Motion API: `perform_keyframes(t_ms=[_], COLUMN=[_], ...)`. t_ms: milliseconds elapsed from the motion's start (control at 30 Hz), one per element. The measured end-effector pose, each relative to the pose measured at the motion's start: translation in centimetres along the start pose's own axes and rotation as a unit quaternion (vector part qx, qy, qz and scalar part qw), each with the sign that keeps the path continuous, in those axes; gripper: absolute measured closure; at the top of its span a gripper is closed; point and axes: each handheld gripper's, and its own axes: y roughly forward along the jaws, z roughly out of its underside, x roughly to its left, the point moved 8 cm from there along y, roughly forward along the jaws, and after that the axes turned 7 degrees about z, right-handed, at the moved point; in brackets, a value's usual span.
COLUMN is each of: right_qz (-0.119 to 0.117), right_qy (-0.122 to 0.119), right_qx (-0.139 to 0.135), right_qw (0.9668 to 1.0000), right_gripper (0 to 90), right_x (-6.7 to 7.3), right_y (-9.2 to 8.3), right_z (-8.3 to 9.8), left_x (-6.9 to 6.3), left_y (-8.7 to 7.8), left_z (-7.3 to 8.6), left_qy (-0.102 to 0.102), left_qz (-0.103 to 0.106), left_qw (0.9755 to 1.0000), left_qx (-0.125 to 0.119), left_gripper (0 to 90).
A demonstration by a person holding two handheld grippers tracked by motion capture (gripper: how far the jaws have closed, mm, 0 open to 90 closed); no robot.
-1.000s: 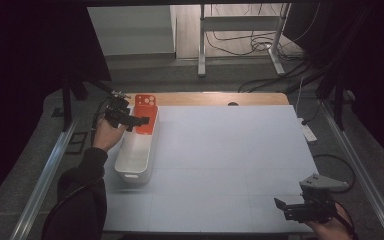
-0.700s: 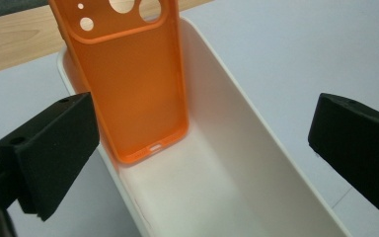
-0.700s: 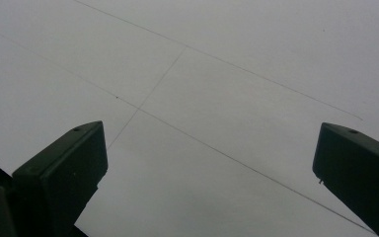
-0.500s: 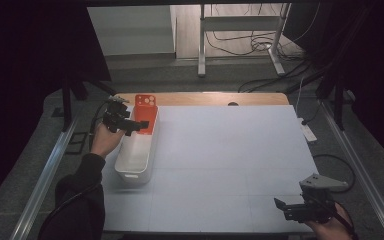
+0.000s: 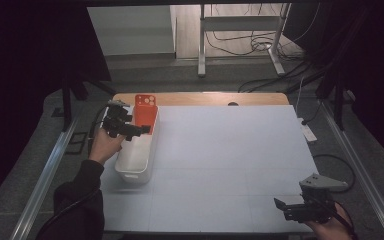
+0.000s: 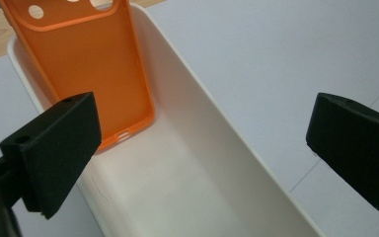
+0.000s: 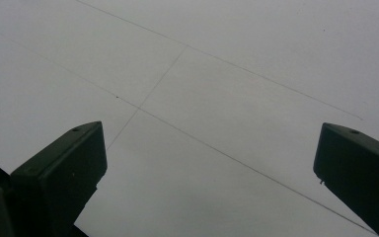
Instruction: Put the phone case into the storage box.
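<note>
Table: pale grey mat-covered top [image 5: 230, 165], wooden strip along the far edge.
Bin: long white plastic tub [image 5: 136, 162] at the mat's left side.
Case: orange silicone phone case [image 6: 86, 64] leaning inside the tub's far end.
Left gripper [image 5: 141, 130]: over the tub, jaws spread wide, holding nothing.
Right gripper [image 5: 280, 207]: near corner, jaws apart, above bare mat.

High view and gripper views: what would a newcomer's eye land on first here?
The orange phone case stands out, leaning at the far end of the white bin on the table's left. The left gripper hovers open over that bin, its jaws empty. The right gripper sits open over the bare white mat, near corner.
</note>
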Motion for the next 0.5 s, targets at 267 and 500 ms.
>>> perform_keyframes(t_ms=[267,500], right_qz=[0.001,0.001], right_qy=[0.0,-0.001], right_qx=[0.0,0.0], right_qw=[1.0,1.0], right_gripper=[0.0,0.0], right_x=[0.0,0.0], right_y=[0.0,0.0], right_z=[0.0,0.0], left_x=[-0.9,-1.8], left_y=[-0.5,-1.2], left_z=[0.4,0.7], left_qy=[0.01,0.02], left_qz=[0.005,0.008], left_qw=[0.9999,0.9997], left_qx=[-0.008,-0.014], left_gripper=[0.7,0.0])
